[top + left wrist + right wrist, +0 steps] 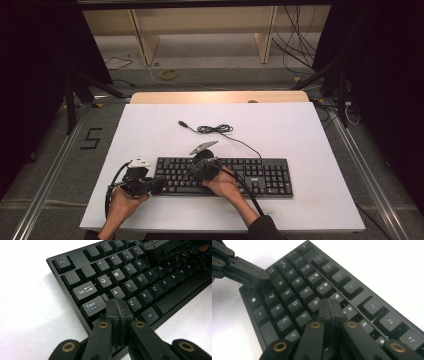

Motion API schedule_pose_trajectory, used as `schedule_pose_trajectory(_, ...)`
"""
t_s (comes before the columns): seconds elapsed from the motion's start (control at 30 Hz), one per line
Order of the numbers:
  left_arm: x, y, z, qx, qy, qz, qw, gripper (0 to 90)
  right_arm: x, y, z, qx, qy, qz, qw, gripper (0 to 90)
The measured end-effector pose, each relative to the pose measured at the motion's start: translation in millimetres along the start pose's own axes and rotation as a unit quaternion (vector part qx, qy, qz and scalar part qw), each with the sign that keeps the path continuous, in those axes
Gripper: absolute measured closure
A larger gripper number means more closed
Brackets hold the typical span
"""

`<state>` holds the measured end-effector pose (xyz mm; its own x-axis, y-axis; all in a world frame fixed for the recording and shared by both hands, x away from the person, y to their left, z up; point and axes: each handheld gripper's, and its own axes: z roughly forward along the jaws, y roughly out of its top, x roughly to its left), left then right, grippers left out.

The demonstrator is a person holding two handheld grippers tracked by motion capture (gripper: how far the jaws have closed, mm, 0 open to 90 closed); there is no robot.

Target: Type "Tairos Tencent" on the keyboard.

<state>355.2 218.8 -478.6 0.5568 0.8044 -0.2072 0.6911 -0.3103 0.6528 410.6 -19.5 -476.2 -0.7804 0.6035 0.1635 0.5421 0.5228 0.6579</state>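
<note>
While your hands rest at 6 o'clock on the table (150,120), the keyboard (260,175) lies beneath both grippers. Your left gripper (118,305), jaws clenched empty, touches near Caps Lock. Your right gripper (330,305), likewise clenched, sits by R.

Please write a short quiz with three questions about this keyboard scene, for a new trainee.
1. True or false: the left claw is shut.
2. The left claw tip sits over which end of the keyboard: A) number pad end, B) Caps Lock end?
3. What lies on the table beyond the keyboard?

Key:
1. True; the right claw is shut too.
2. B.
3. The keyboard's coiled cable.
</note>
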Motion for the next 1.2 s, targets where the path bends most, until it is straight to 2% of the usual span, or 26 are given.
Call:
schedule_pose_trajectory(0.07,0.5,0.5,-0.8,-0.001,-0.003,0.0,1.0,89.0,-0.5,0.0,-0.8,0.0,0.004,0.005,1.0,90.0)
schedule_pose_trajectory(0.13,-0.1,0.8,-2.3,-0.009,-0.007,-0.005,0.9999,88.7,-2.9,-0.3,-4.9,-0.013,0.015,0.012,0.9997,90.0)
schedule_pose_trajectory(0.2,-0.2,1.9,-4.2,-0.014,-0.008,-0.004,0.9999,86.5,-3.4,0.1,-9.6,-0.025,0.015,0.015,0.9995,89.4)
schedule_pose_trajectory(0.33,-1.3,4.5,-9.2,-0.039,-0.019,-0.009,0.999,81.5,-4.2,1.1,-19.3,-0.048,0.021,0.013,0.9985,85.1)
schedule_pose_trajectory(0.43,-0.9,5.6,-9.6,-0.042,-0.021,-0.01,0.9988,76.6,-4.1,0.7,-23.3,-0.053,0.018,0.013,0.9983,81.2)
schedule_pose_trajectory(0.57,0.4,7.3,-10.2,-0.051,-0.026,-0.021,0.9981,65.6,-6.9,-2.5,-29.7,-0.062,0.018,0.011,0.9979,71.8)
schedule_pose_trajectory(0.6,1.0,8.2,-11.0,-0.05,-0.026,-0.02,0.9982,60.5,-8.8,-4.5,-33.6,-0.065,0.021,0.018,0.9975,66.4)
schedule_pose_trajectory(0.7,1.4,10.0,-10.9,-0.057,-0.028,-0.021,0.9978,55.2,-10.6,-6.0,-38.0,-0.072,0.023,0.021,0.9969,61.6)
schedule_pose_trajectory(0.83,0.5,11.4,-9.0,-0.062,-0.029,-0.019,0.9975,42.9,-14.3,-9.1,-51.3,-0.089,0.024,0.029,0.9953,51.2)
schedule_pose_trajectory(1.0,-2.4,13.4,-9.1,-0.076,-0.037,-0.013,0.9963,37.1,-17.5,-12.7,-62.4,-0.099,0.022,0.031,0.9944,43.2)
schedule_pose_trajectory(1.2,-3.5,14.2,-8.0,-0.097,-0.045,-0.011,0.9942,35.4,-20.4,-14.8,-68.8,-0.106,0.016,0.031,0.9938,40.0)
